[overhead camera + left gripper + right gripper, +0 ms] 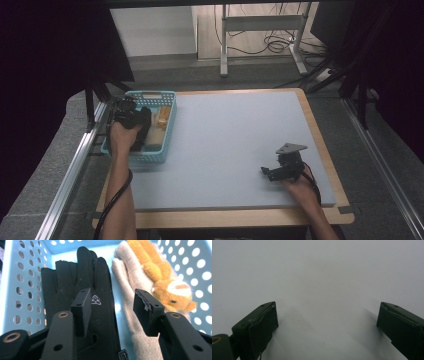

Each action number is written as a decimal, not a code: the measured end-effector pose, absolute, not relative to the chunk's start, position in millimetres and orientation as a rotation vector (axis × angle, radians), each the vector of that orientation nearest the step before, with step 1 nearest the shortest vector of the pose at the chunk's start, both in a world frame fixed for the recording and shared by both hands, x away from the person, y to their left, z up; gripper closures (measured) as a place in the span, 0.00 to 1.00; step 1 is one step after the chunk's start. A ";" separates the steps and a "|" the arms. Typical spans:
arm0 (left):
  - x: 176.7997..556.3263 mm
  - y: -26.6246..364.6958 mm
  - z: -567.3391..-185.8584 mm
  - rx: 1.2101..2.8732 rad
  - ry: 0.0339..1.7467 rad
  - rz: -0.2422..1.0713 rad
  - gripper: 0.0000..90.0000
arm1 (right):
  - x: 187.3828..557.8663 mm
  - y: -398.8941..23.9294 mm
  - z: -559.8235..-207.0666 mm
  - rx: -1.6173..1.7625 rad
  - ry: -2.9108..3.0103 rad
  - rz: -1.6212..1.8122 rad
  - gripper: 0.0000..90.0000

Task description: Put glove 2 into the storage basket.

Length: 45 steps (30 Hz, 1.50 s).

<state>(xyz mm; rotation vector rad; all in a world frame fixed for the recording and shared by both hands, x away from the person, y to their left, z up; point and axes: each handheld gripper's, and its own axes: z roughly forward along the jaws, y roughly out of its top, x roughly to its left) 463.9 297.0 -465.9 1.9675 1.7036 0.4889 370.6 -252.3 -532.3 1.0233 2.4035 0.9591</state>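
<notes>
A light blue perforated basket (150, 94) stands at the table's left edge. In it lie a black glove (75, 277), a beige glove (127, 277) and an orange plush piece (160, 272) on top of the beige one. My left gripper (113, 306) hangs over the basket (25, 290), just above the gloves. Its jaws stand apart with nothing pressed between the pads. From above, the left gripper (134, 119) covers much of the black glove (145, 131), beside the orange piece (163, 116). My right gripper (267, 172) rests open on the grey mat (235, 135) at the front right, its jaws (327, 322) empty.
The grey mat (317, 270) covers most of the wooden tabletop (225, 218). A metal rail (75, 170) runs along the left side of the table. Beyond the far edge stand a table frame (260, 30) and cables on the floor.
</notes>
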 end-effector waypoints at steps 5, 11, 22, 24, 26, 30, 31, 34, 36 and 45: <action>458.5 300.5 -463.2 1.933 1.680 0.474 0.50 | 370.7 -252.4 -532.4 1.021 2.403 0.959 0.03; 452.1 299.3 -458.6 1.933 1.627 0.468 0.44 | 370.6 -252.4 -532.3 1.022 2.404 0.958 0.03; 441.9 301.2 -448.6 1.902 1.588 0.478 0.30 | 370.5 -252.4 -532.3 1.022 2.403 0.959 0.03; 439.9 301.5 -446.4 1.903 1.581 0.477 0.27 | 370.5 -252.3 -532.3 1.021 2.403 0.958 0.03; 437.6 302.0 -444.3 1.903 1.569 0.475 0.25 | 370.4 -252.3 -532.3 1.021 2.403 0.958 0.03; 431.9 301.2 -439.9 1.892 1.527 0.476 0.22 | 370.4 -252.3 -532.3 1.021 2.403 0.957 0.03; 430.3 300.8 -438.8 1.888 1.516 0.474 0.22 | 370.4 -252.3 -532.3 1.021 2.403 0.958 0.03; 426.4 299.2 -435.9 1.881 1.492 0.476 0.19 | 370.4 -252.3 -532.3 1.021 2.403 0.957 0.03; 424.1 297.8 -434.2 1.878 1.478 0.477 0.17 | 370.3 -252.3 -532.3 1.020 2.403 0.957 0.03; 412.9 288.1 -429.7 1.889 1.408 0.453 0.07 | 370.3 -252.3 -532.3 1.020 2.403 0.957 0.03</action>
